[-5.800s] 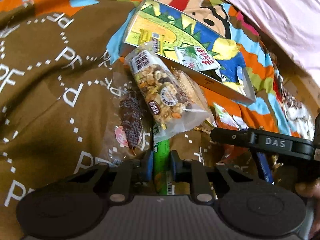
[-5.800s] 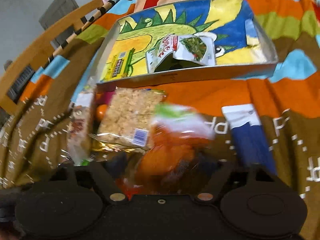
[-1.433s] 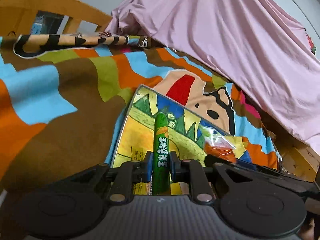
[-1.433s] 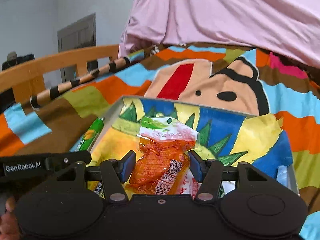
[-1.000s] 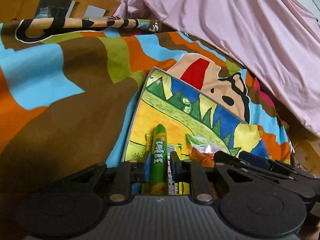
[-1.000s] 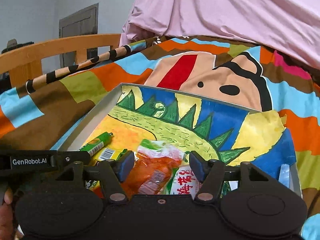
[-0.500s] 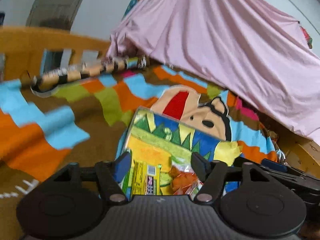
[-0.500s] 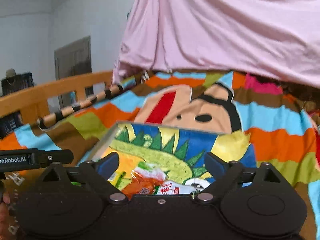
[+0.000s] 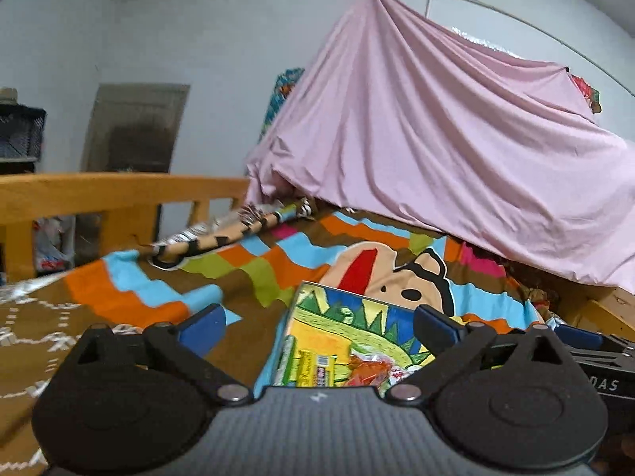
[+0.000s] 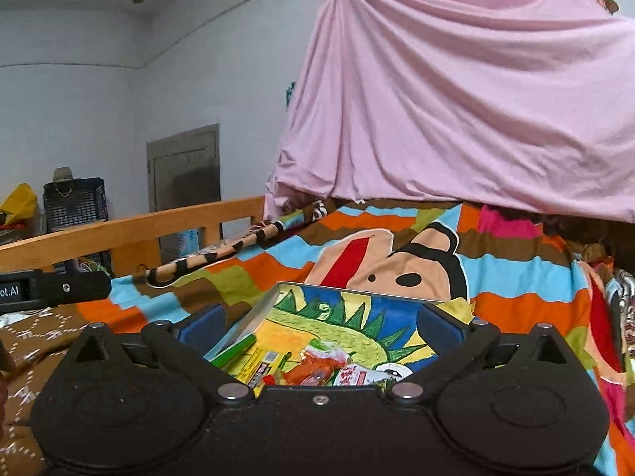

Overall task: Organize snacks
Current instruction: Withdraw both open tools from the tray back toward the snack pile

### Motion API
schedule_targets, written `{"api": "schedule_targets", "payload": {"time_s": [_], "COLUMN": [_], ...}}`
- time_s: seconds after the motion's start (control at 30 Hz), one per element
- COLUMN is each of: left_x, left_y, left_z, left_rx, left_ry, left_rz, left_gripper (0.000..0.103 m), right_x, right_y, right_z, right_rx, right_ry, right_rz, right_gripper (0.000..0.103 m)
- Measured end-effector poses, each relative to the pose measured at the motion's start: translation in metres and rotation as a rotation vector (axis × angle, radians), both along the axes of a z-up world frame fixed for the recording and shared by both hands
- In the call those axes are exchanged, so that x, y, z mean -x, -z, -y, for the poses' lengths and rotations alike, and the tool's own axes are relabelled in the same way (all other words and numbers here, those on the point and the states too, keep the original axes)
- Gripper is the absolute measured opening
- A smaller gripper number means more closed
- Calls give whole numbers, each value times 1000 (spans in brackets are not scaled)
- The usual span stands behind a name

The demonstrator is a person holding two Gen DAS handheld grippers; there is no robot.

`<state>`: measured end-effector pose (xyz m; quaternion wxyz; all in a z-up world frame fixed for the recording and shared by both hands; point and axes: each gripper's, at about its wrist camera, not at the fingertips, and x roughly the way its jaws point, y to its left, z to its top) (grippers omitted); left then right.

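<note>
Though snack-filled, box (pink sheet behind)

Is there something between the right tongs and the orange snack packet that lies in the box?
Nothing visible does. The right tongs are open and empty, above the near part of the box. The orange snack packet lies inside it just below them, beside the green stick, with open air between.
</note>
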<state>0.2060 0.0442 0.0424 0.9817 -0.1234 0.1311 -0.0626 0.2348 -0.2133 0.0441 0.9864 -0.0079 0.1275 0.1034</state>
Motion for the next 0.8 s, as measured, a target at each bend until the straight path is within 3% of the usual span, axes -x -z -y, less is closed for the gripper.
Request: {"api": "schedule_targets", "payload": {"time_s": [0.17,0.4,0.8], "left_x": [51,106,166], "left_y": [1,14,23], "left_z": [-2,-6,9], "left_rx": [-52,-38,-103], "left_ry": [-23,-51,10], "left_rz": [19,-55,-132], "left_gripper": [103,103,103], "right_x": [49,107,172], "right_y": [-4,-4,14], "right_z": [1,5,14], "right_rx": [15,36,45], "right_ry": [-26,-31,17], "right_rz": [22,20,-144], "right_gripper": [102,102,102]}}
